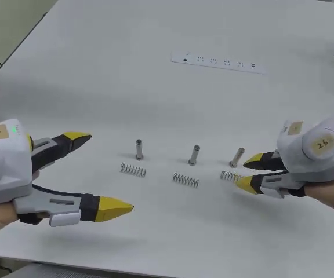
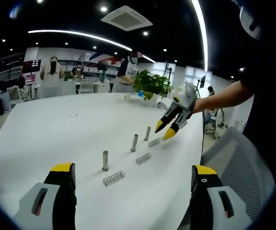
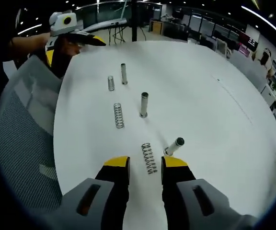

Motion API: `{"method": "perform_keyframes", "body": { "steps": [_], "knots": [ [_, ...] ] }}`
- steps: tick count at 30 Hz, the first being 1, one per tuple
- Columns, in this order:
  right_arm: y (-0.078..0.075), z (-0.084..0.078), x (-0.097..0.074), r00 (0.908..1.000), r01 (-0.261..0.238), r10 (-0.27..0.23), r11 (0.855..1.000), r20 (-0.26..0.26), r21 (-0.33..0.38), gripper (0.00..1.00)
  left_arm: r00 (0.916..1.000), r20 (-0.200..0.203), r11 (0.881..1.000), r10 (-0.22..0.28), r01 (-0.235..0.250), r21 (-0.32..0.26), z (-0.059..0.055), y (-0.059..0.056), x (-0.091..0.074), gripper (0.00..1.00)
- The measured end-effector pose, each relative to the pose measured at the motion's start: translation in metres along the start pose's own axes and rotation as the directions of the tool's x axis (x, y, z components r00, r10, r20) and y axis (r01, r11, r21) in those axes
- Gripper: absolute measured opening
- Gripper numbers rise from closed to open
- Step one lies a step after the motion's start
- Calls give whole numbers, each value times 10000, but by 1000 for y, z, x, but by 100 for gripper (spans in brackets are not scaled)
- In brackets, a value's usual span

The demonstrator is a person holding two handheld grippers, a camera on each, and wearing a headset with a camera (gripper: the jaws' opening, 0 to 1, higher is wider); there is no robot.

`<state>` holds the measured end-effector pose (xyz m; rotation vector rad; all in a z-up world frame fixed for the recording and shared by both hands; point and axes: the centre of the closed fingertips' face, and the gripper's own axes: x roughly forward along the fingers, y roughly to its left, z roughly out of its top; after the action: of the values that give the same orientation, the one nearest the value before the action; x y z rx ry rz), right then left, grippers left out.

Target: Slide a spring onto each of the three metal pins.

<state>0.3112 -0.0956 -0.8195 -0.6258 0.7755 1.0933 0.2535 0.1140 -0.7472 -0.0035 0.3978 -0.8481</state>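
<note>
Reaching for the first spring is judged to be the step in hand. At the lower right of the head view, the right gripper (image 1: 249, 172) is held low over the white table (image 1: 155, 87). Its yellow-tipped jaws are parted only narrowly and are empty, with the tips just beside the right spring (image 1: 231, 176). In the right gripper view, the near end of that spring is seen between the two jaw tips at the bottom centre, not yet pinched. At the lower left of the head view, the left gripper (image 1: 97, 172) is held with its jaws spread wide and nothing in them, well apart from the parts.

Three pins are counted in a row across the middle of the frame. The left pin (image 1: 139, 149) and middle pin (image 1: 194, 154) stand upright, while the right pin (image 1: 237, 157) appears to lean. Three springs are counted, each lying flat just below its pin: the left spring (image 1: 133, 169), the middle spring (image 1: 185, 180) and the right spring. No spring is on a pin, so all three are left to do.

The next move is judged to call for the jaws to be closed gently on the right spring. The spring would then be lifted, turned on end and lined up over the top of the right pin. One power strip (image 1: 218, 62) lies at the upper centre.
</note>
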Motion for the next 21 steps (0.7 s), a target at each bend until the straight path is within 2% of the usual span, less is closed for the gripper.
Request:
{"method": "perform_keyframes", "body": {
  "steps": [4,8,11,15,21],
  "knots": [
    [-2,0,2,9996,-135,123,9990,-265,-433,24,10000,0,10000,21,-21,-29,-1,0,-2,98],
    [-3,-1,5,9975,-471,434,9965,-553,-684,23,10000,-34,10000,9,-9,-14,-2,-1,-3,98],
    [-4,-1,8,9962,-619,573,9956,-657,-705,23,10000,-10,10000,26,-26,-13,-1,0,-3,98],
    [-1,-8,14,9896,-1059,992,9925,-1041,-606,20,10000,-18,10000,50,-50,-12,-1,1,-3,98],
    [-2,-13,21,9851,-1166,1058,9904,-1360,-744,19,10000,-40,10000,64,-64,-19,-1,2,-3,98]
  ]
}}
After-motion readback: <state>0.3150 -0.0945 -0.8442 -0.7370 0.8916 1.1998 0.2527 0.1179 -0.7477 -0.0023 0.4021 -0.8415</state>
